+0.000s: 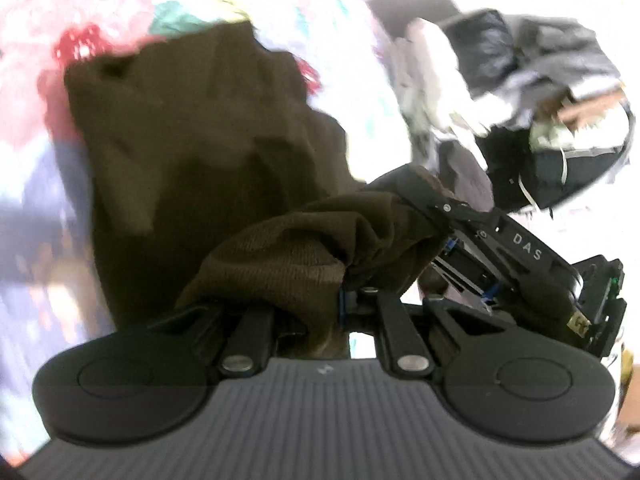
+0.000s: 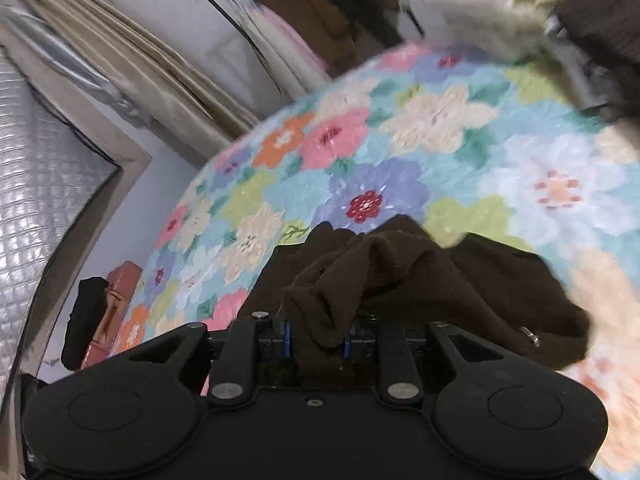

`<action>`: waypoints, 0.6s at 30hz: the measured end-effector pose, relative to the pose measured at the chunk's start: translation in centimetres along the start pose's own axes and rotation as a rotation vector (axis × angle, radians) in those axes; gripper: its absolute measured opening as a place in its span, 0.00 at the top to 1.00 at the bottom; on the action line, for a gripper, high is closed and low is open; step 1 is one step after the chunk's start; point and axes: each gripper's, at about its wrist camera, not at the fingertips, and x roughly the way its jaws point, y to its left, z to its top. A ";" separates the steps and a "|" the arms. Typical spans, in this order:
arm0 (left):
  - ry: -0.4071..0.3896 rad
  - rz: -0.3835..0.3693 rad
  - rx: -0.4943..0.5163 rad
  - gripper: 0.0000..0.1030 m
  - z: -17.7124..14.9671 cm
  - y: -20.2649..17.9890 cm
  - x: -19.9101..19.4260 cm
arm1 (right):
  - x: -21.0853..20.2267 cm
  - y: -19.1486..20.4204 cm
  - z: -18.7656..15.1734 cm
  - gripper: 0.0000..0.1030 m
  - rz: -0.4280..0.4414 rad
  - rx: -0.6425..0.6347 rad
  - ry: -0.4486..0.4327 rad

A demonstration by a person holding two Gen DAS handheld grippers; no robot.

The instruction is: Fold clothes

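Note:
A dark brown knitted garment point(image 1: 192, 152) hangs and drapes over a floral bedspread point(image 1: 60, 32). My left gripper point(image 1: 316, 308) is shut on a bunched edge of it; the cloth covers the fingertips. My right gripper point(image 1: 472, 236) shows in the left wrist view just to the right, also holding the brown cloth. In the right wrist view my right gripper point(image 2: 318, 332) is shut on a fold of the brown garment point(image 2: 400, 276), which spreads to the right onto the floral bedspread point(image 2: 400, 152). A small metal ring point(image 2: 530, 336) sits on the cloth's right part.
A pile of dark and grey clothes point(image 1: 552, 92) lies at the right in the left wrist view. Beige curtains point(image 2: 132, 60) and hanging clothes point(image 2: 296, 20) stand beyond the bed's far edge. A brown and black object point(image 2: 100, 312) sits by the bed's left edge.

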 end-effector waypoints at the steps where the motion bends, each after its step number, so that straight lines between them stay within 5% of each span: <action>1: 0.006 -0.003 -0.043 0.91 1.6 0.7 0.2 | 1.3 0.2 0.6 0.75 -0.011 0.014 0.009; 6: -0.011 0.010 -0.060 0.91 5.6 2.2 0.7 | 6.5 0.8 2.6 0.73 -0.035 0.044 0.082; 11: 0.000 -0.053 -0.177 0.90 6.9 5.8 1.7 | 9.0 0.5 3.5 0.54 0.012 0.049 0.134; 14: -0.025 -0.142 -0.265 0.90 7.1 7.7 1.6 | 8.9 -0.5 3.7 0.52 0.092 0.072 0.115; 18: -0.093 -0.244 -0.320 0.90 7.3 9.1 1.3 | 7.0 -1.6 4.0 0.45 0.306 0.042 0.022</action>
